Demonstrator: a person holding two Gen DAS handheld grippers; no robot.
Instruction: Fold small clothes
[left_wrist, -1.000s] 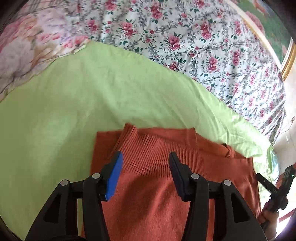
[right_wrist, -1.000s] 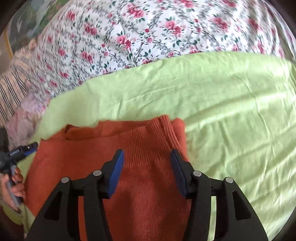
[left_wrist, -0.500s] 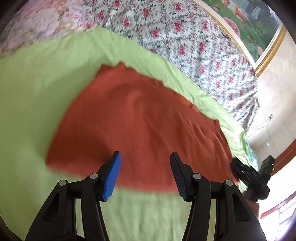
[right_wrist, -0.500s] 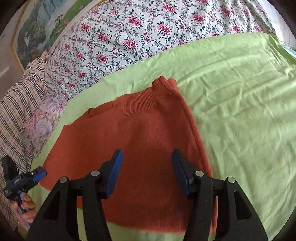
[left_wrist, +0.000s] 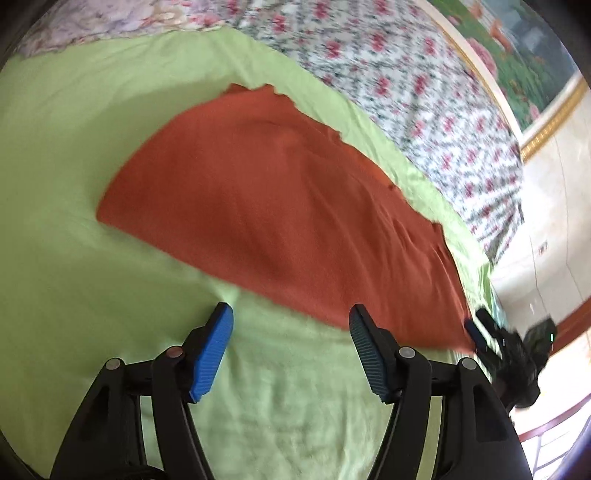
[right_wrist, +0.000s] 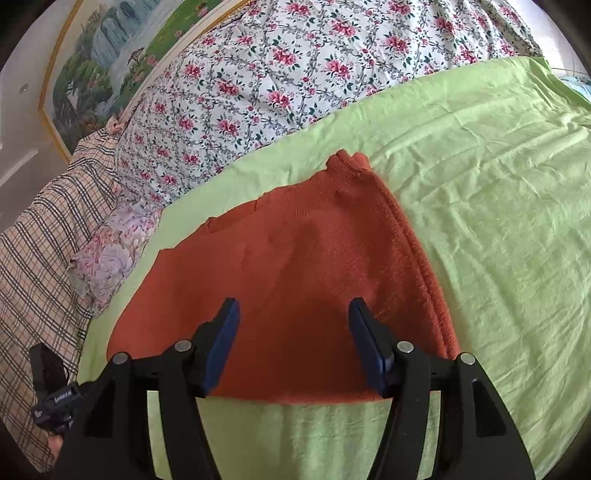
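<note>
The orange sweater (right_wrist: 295, 280) lies flat on the light green sheet (right_wrist: 498, 221) spread over the bed, already doubled over by the look of the stacked layers along its right edge in the right wrist view. It is a soft knit, light and limp, so it will sag and drape from wherever it is lifted and will slide little on the cotton sheet; it is not fragile, though the loose weave could catch on a pad edge. The fair places to take hold are the two near corners of the folded edge, or the ribbed band at the far end, pinching through all layers so none is left behind. In the right wrist view the sweater fills the middle of the frame and its near edge runs across just behind the tips of the right tool (right_wrist: 293, 343), whose jaws are opening with fabric below them but nothing pinched. In the left wrist view, which is blurred, the sweater sits in the centre and upper part of the frame, and the left tool (left_wrist: 291, 354) seems to hang over bare sheet just short of the near edge, jaws likewise opening and empty. A flowered quilt (right_wrist: 295, 74) lies beyond the sheet.
</note>
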